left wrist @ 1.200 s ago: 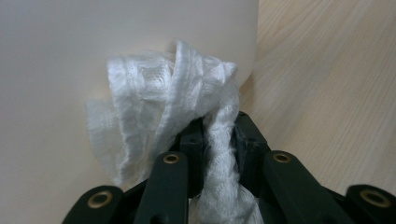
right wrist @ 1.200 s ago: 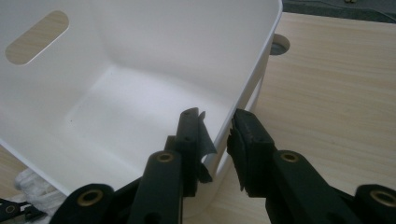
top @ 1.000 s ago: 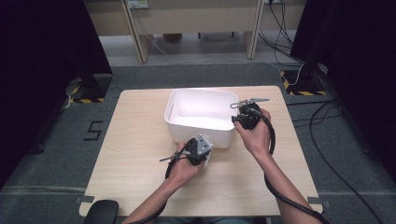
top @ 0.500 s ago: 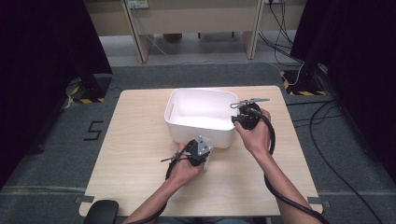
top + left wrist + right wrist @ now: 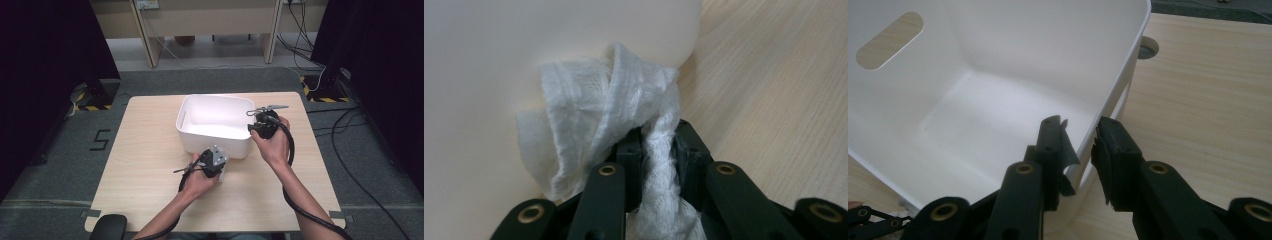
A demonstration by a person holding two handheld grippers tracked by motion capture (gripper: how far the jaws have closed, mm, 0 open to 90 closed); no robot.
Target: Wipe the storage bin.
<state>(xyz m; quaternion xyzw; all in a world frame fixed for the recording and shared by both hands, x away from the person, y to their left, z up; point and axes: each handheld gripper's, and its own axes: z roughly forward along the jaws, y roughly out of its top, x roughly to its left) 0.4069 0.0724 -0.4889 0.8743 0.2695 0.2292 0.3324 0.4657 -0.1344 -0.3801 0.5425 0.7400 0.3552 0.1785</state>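
We see the left gripper [image 5: 659, 145] with its two black jaws pinched tight on a crumpled white woven cloth [image 5: 609, 115]; a twisted strand of the fabric runs down between the jaws, and the rest bunches up ahead of them. In the left gripper view the cloth is pressed against the smooth outer wall of the white rectangular plastic tub [image 5: 499, 60], close to the wall's rounded corner, with the pale wood-grain table [image 5: 774, 90] stretching off to the right. From the high view we find this gripper [image 5: 212, 161] at the near side of the tub [image 5: 216, 120], just beside its front wall and low over the table [image 5: 150, 150].

The right gripper [image 5: 1079, 135] straddles the tub's rim: one jaw sits inside the wall, the other outside, with the thin white edge between them. We cannot tell whether the pads actually press on the wall; a small gap shows beside it. In the right gripper view the tub's interior [image 5: 998, 100] is bare, with an oval handle slot in the far wall. In the high view this gripper [image 5: 264, 125] sits at the tub's right near corner, the person's hand wrapped around it.
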